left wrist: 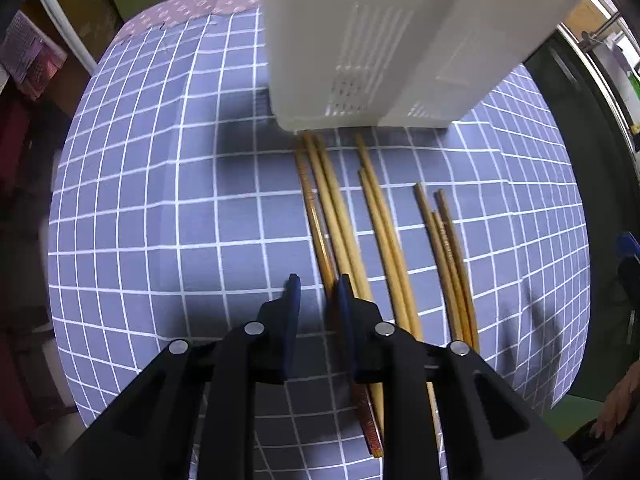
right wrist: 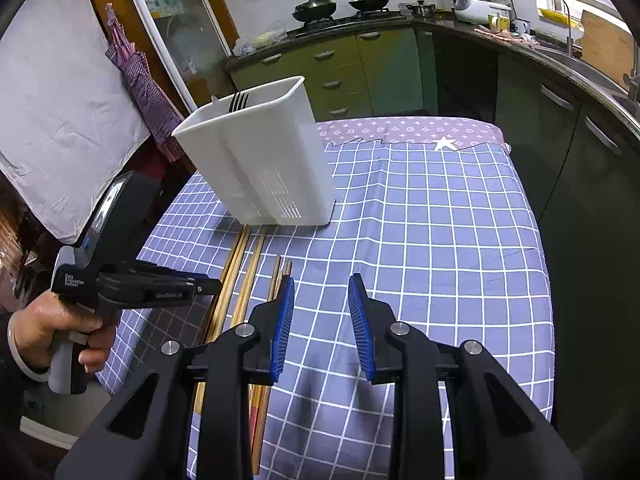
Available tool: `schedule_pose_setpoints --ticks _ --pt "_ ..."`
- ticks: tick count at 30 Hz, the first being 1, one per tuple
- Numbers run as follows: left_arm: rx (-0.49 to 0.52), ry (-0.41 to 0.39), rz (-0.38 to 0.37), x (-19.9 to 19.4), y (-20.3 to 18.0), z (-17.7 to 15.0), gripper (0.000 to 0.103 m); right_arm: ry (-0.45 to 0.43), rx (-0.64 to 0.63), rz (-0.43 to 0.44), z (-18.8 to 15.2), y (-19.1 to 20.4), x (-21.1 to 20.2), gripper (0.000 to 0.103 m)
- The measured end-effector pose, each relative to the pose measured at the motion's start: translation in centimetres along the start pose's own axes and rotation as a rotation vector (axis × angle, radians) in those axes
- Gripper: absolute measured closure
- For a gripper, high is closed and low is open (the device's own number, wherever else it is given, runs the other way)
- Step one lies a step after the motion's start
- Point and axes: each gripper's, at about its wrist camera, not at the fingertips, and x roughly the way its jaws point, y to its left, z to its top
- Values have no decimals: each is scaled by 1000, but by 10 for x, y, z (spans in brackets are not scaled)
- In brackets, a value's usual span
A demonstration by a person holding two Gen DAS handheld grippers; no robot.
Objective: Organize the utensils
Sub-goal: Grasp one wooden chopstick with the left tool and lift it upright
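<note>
A blue checked tablecloth covered the table, with kitchen cabinets and a stovetop with woks along the top of the right wrist frame. The wooden chopsticks lay loose at centre, just below the white utensil holder, which held a fork. The left gripper hovered over them, fingers parted, gripping nothing. The right gripper stood spread wide and empty.

Bare tablecloth right of holder.
</note>
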Motion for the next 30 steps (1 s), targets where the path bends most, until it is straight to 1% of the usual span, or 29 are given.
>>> schedule_pose_setpoints --ticks 5,6,8,10,11,15,19,21,23,24,27,28,30 --pt "-8 10 4 0 3 7 86 12 -6 -7 1 2 3 74" --pt "-1 8 11 1 1 10 90 14 -8 -9 1 3 4 74" --pt "12 4 22 2 -1 13 93 25 -17 -15 2 7 7 74" --pt "28 6 24 2 -3 14 95 39 -24 -18 1 10 9 73" --pt "36 7 23 2 -1 14 96 47 -30 -21 1 11 11 71" --pt "57 11 21 2 1 13 96 91 -41 -23 1 13 20 70" --pt "98 -3 51 -4 11 2 96 181 -39 4 3 14 41 70" --pt "113 -16 52 -9 14 -2 96 239 -44 15 3 16 55 70" --pt "120 -32 45 -17 17 -6 96 301 -52 18 3 19 72 74" --pt "126 -49 40 -22 18 -8 96 336 -52 25 3 22 82 81" --pt "135 -90 33 -40 28 -16 96 393 -61 28 4 29 102 86" --pt "139 -104 29 -46 30 -18 96 405 -66 23 5 31 107 91" --pt "141 -121 23 -54 35 -20 96 435 -86 7 6 39 118 92"
